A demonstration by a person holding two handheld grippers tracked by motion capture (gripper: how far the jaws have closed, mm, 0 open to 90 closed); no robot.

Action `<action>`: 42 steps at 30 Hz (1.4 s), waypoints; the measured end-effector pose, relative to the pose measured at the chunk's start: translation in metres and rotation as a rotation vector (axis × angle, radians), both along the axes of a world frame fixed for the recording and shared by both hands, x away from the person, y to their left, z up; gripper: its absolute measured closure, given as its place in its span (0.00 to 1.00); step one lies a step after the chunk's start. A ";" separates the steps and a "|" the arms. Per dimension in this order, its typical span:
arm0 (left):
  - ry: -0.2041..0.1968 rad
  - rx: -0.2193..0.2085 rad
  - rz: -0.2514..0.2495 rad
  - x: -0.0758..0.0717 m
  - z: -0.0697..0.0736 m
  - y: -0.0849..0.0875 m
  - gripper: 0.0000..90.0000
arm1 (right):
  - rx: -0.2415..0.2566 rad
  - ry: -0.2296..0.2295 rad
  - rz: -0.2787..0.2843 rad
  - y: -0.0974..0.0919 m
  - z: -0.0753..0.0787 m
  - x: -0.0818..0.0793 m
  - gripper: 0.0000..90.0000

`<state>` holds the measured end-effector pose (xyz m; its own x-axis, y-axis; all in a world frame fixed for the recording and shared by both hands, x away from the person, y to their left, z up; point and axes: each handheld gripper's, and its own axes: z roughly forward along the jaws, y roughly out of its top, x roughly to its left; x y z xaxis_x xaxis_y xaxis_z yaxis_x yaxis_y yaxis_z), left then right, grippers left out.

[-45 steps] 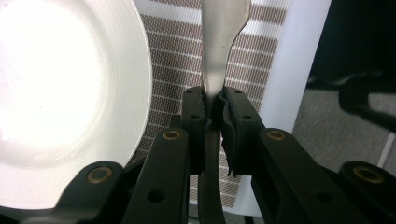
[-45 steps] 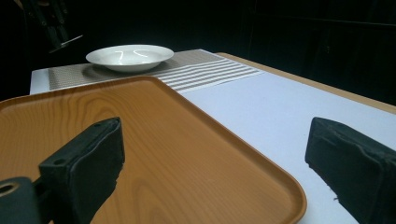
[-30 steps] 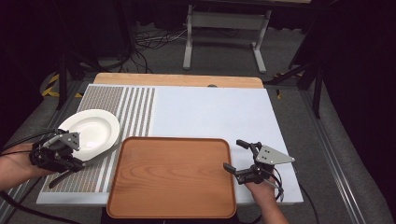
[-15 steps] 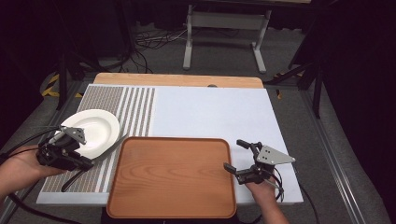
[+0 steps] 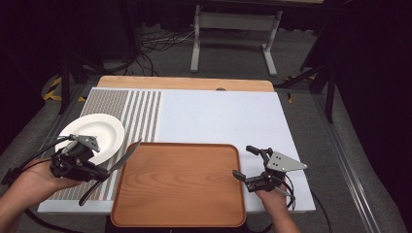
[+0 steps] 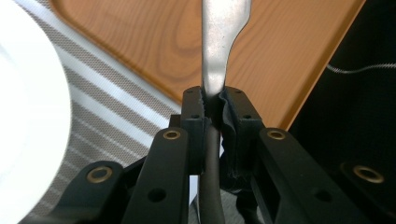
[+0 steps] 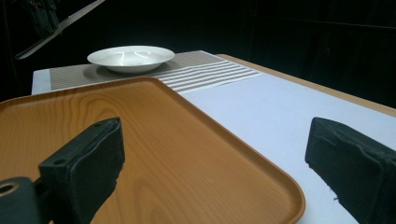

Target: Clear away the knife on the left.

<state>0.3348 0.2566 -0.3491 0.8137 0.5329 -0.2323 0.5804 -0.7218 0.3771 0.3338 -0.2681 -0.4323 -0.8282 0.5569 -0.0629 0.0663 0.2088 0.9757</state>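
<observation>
Here, at the lower left of the high view, the left gripper (image 5: pixel 99 172) has its jaws pressed together on a knife (image 5: pixel 112 168), clamped where the dark handle meets the metal blade. The knife is lifted off the cloth and tilted, its blade tip reaching over the upper left corner of the wooden tray (image 5: pixel 180 187). Just above the gripper lies a white plate (image 5: pixel 102 132) on the striped part of the placemat (image 5: pixel 214 116). At the lower right, the right gripper (image 5: pixel 247 163) hangs by the tray's right edge, jaws spread wide with nothing between them.
</observation>
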 end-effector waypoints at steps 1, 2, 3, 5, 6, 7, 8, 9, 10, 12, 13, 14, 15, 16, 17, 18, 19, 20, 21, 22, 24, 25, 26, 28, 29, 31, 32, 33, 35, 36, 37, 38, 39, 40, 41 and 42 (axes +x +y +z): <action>0.006 -0.011 0.011 -0.001 -0.002 -0.003 0.89 | 0.000 -0.002 0.001 0.000 0.000 0.000 0.06; 0.006 -0.011 0.011 -0.001 -0.002 -0.003 0.89 | 0.000 -0.002 0.001 0.000 0.000 0.000 0.06; 0.011 -0.011 0.017 -0.001 -0.005 -0.006 0.89 | -0.002 -0.001 0.001 0.000 0.000 0.000 0.06; 0.007 -0.007 0.021 -0.001 -0.006 -0.007 0.89 | -0.002 0.000 0.002 0.000 0.000 0.000 0.06; 0.010 -0.009 0.023 0.000 -0.008 -0.007 0.89 | -0.001 0.003 0.002 0.000 0.000 0.000 0.06; 0.018 -0.017 0.028 0.001 -0.011 -0.008 0.89 | -0.001 0.004 0.002 0.000 0.000 0.000 0.06; 0.031 -0.026 0.047 0.002 -0.014 -0.008 0.89 | -0.003 0.004 0.003 0.000 0.000 0.000 0.06; 0.031 -0.026 0.047 0.002 -0.014 -0.008 0.89 | -0.003 0.004 0.003 0.000 0.000 0.000 0.06; 0.044 -0.037 0.052 0.003 -0.017 -0.010 0.89 | -0.003 0.005 0.003 0.000 -0.001 0.000 0.06; 0.054 -0.049 0.057 0.003 -0.019 -0.011 0.89 | -0.003 0.005 0.002 0.000 -0.001 0.000 0.06; 0.061 -0.055 0.063 0.003 -0.020 -0.012 0.89 | -0.003 0.005 0.002 0.000 -0.001 0.000 0.06; 0.073 -0.062 0.068 0.003 -0.022 -0.013 0.89 | -0.003 0.005 0.002 0.000 -0.001 0.000 0.06; 0.078 -0.072 0.072 0.003 -0.023 -0.014 0.89 | -0.005 0.005 0.002 0.000 -0.001 0.000 0.06; 0.089 -0.080 0.079 0.003 -0.025 -0.015 0.89 | -0.004 0.006 0.003 0.000 -0.001 0.000 0.06; 0.096 -0.086 0.081 0.004 -0.027 -0.016 0.89 | -0.004 0.006 0.004 0.000 -0.001 0.000 0.06; 0.107 -0.092 0.088 0.004 -0.029 -0.017 0.89 | -0.004 0.006 0.004 0.000 -0.001 0.000 0.06; 0.112 -0.096 0.090 0.005 -0.031 -0.018 0.89 | -0.004 0.006 0.004 0.000 -0.001 0.000 0.06; 0.119 -0.098 0.092 0.004 -0.032 -0.019 0.89 | -0.003 0.005 0.003 0.000 -0.001 0.000 0.06; 0.122 -0.101 0.093 0.005 -0.034 -0.020 0.89 | -0.002 0.005 0.002 0.000 -0.001 0.000 0.06; 0.134 -0.107 0.099 0.005 -0.036 -0.021 0.89 | -0.002 0.005 0.002 0.000 -0.001 0.000 0.06; 0.142 -0.114 0.104 0.006 -0.038 -0.024 0.89 | -0.002 0.005 0.001 0.000 0.000 0.000 0.06; 0.148 -0.121 0.106 0.006 -0.040 -0.026 0.89 | -0.002 0.004 0.002 0.000 -0.001 0.000 0.06; 0.148 -0.122 0.110 0.006 -0.041 -0.027 0.89 | -0.002 0.004 0.002 0.000 -0.001 0.000 0.06; 0.151 -0.124 0.113 0.007 -0.044 -0.030 0.89 | -0.001 0.005 0.004 0.000 -0.001 0.000 0.06; 0.154 -0.127 0.114 0.008 -0.046 -0.032 0.89 | -0.003 0.004 0.002 0.000 0.000 0.000 0.06; 0.151 -0.130 0.109 0.008 -0.049 -0.036 0.89 | -0.001 0.004 0.001 0.000 0.000 -0.001 0.06; 0.142 -0.126 0.111 0.007 -0.050 -0.038 0.89 | 0.000 0.005 0.001 0.000 0.000 -0.001 0.06; 0.139 -0.119 0.113 0.008 -0.053 -0.041 0.89 | 0.001 0.004 0.001 -0.001 0.000 -0.001 0.06; 0.138 -0.118 0.115 0.008 -0.054 -0.043 0.89 | 0.000 0.004 0.001 0.000 0.000 -0.001 0.06; 0.138 -0.119 0.122 0.008 -0.055 -0.044 0.89 | 0.000 0.004 0.001 0.000 0.000 -0.001 0.06; 0.138 -0.114 0.124 0.008 -0.056 -0.046 0.89 | -0.001 0.005 0.002 0.000 0.000 -0.001 0.06; 0.132 -0.112 0.128 0.008 -0.057 -0.048 0.89 | -0.001 0.004 0.002 0.000 0.000 -0.001 0.06; 0.127 -0.105 0.130 0.008 -0.059 -0.049 0.89 | 0.000 0.004 0.004 0.000 0.000 -0.001 0.06; 0.121 -0.097 0.128 0.008 -0.060 -0.051 0.89 | 0.003 0.003 0.006 0.000 0.000 -0.001 0.06; 0.114 -0.094 0.126 0.008 -0.062 -0.052 0.89 | 0.003 0.003 0.006 0.000 0.000 -0.001 0.06; 0.111 -0.093 0.125 0.009 -0.063 -0.053 0.89 | 0.005 0.002 0.008 -0.001 0.000 -0.001 0.06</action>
<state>0.3435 0.2038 -0.4119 0.7088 0.6007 -0.3698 0.7054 -0.6063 0.3672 0.3330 -0.2689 -0.4324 -0.8329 0.5502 -0.0587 0.0661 0.2043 0.9767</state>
